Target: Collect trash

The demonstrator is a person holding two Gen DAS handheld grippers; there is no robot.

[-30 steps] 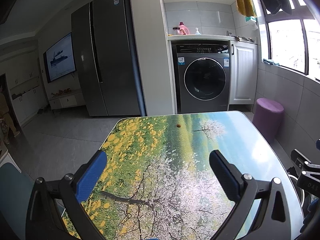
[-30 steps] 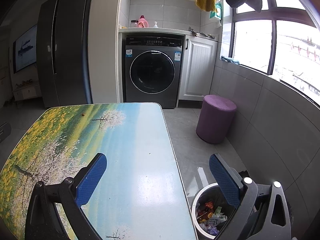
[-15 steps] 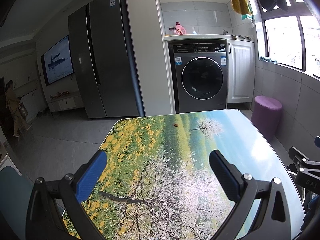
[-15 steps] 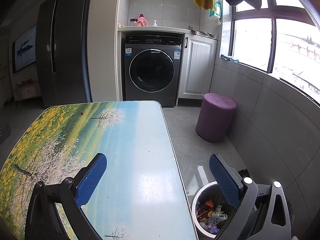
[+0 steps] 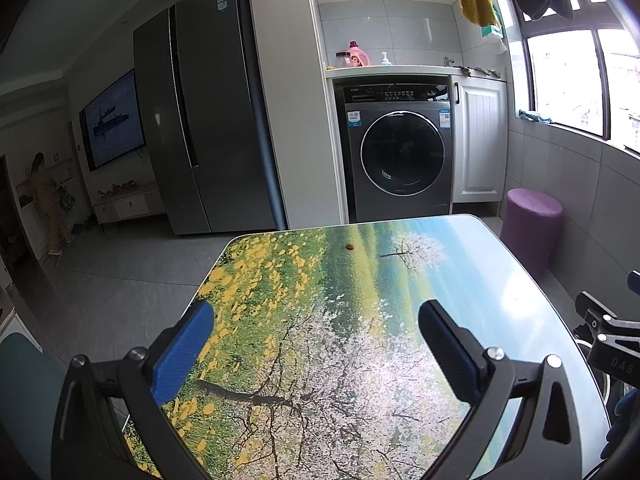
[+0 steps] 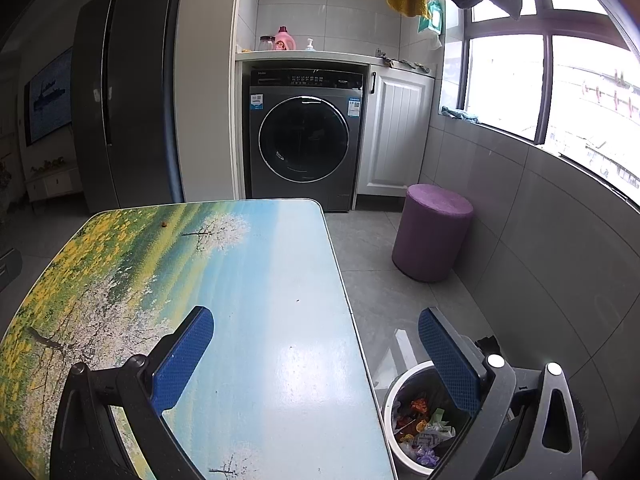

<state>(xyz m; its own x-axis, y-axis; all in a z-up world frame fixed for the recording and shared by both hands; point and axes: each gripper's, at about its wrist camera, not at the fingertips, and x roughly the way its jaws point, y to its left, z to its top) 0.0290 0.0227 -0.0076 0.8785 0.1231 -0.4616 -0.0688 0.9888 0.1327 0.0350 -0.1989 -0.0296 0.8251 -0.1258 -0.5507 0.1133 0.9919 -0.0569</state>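
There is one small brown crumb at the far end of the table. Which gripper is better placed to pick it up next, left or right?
Probably the left gripper. It is open and empty, and the crumb lies almost straight ahead of it. From the right gripper, also open, the crumb sits far to the left; that gripper is nearer the trash bin.

A table (image 5: 360, 360) printed with a landscape of yellow flowers and white blossom trees fills the foreground. Beyond it stands a dark front-loading washing machine (image 5: 398, 152) under a counter holding a pink bottle (image 5: 357, 54). A tall dark refrigerator (image 5: 200, 120) stands left of it. A purple round stool (image 6: 434, 232) sits on the grey tiled floor beside the window (image 6: 560, 80).
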